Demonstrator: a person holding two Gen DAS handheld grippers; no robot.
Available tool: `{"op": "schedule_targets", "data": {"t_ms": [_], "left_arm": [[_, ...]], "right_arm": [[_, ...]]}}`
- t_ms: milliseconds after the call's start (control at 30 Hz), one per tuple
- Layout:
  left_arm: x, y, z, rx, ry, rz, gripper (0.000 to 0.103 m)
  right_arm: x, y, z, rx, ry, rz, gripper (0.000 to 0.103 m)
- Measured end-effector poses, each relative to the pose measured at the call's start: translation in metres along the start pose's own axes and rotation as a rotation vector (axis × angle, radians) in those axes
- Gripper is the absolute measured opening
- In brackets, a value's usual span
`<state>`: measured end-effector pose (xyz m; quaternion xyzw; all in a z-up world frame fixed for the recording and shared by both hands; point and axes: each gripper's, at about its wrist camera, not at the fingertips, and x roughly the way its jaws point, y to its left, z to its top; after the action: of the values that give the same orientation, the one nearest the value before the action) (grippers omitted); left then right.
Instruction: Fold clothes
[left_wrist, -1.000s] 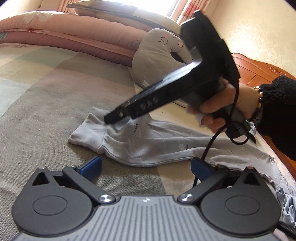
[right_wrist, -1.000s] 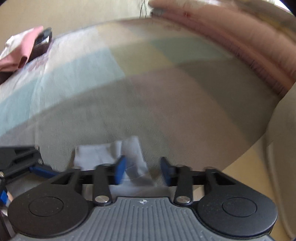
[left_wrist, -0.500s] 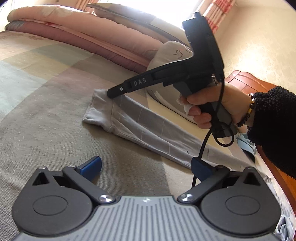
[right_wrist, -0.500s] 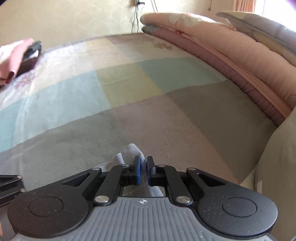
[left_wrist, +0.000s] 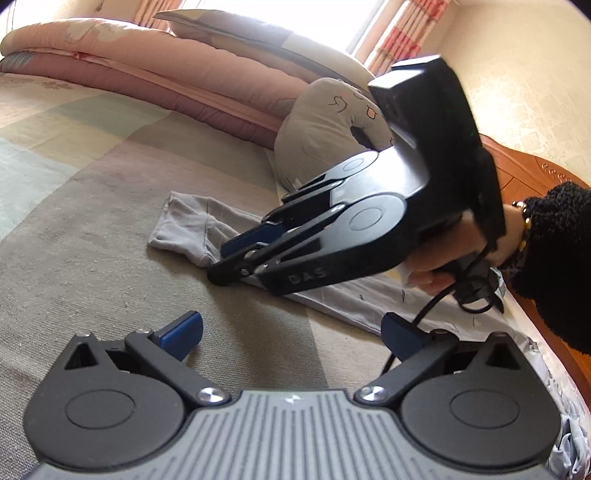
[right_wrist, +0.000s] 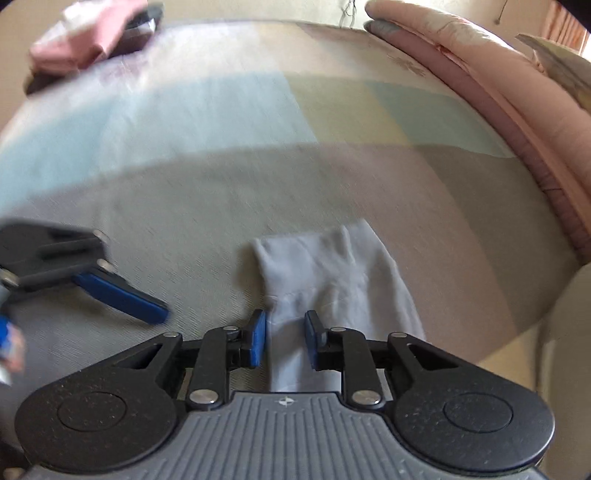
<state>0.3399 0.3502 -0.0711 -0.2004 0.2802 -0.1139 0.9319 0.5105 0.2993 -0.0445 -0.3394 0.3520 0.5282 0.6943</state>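
A pale grey garment (left_wrist: 207, 225) lies flat and stretched long on the bed (left_wrist: 92, 229), its cuffed end creased and bunched. The right gripper (right_wrist: 284, 338) points down over it, fingers (right_wrist: 256, 338) opening with grey cloth between them, pads not pressing. The left gripper (left_wrist: 291, 332) hovers just beside the garment's edge, fingers spread wide, holding nothing. Bare patchwork cover stretches wide toward the pink quilt (left_wrist: 155, 74).
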Motion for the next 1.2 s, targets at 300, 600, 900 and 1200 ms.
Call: {"op": "schedule_targets", "data": {"t_ms": [300, 600, 900, 1200], "left_arm": [[0.001, -0.003, 0.0, 0.009, -0.014, -0.092, 0.102], [0.004, -0.038, -0.003, 0.177, -0.006, -0.153, 0.102], [0.034, -0.062, -0.006, 0.241, 0.089, 0.015, 0.102], [0.022, -0.13, 0.0, 0.493, 0.149, 0.261, 0.102]], "right_arm": [[-0.015, -0.009, -0.002, 0.107, -0.058, 0.087, 0.016], [-0.097, -0.039, -0.094, 0.26, -0.095, -0.153, 0.044], [-0.202, -0.003, -0.233, 0.389, 0.012, -0.343, 0.044], [-0.315, 0.017, -0.362, 0.607, 0.03, -0.523, 0.045]]}}
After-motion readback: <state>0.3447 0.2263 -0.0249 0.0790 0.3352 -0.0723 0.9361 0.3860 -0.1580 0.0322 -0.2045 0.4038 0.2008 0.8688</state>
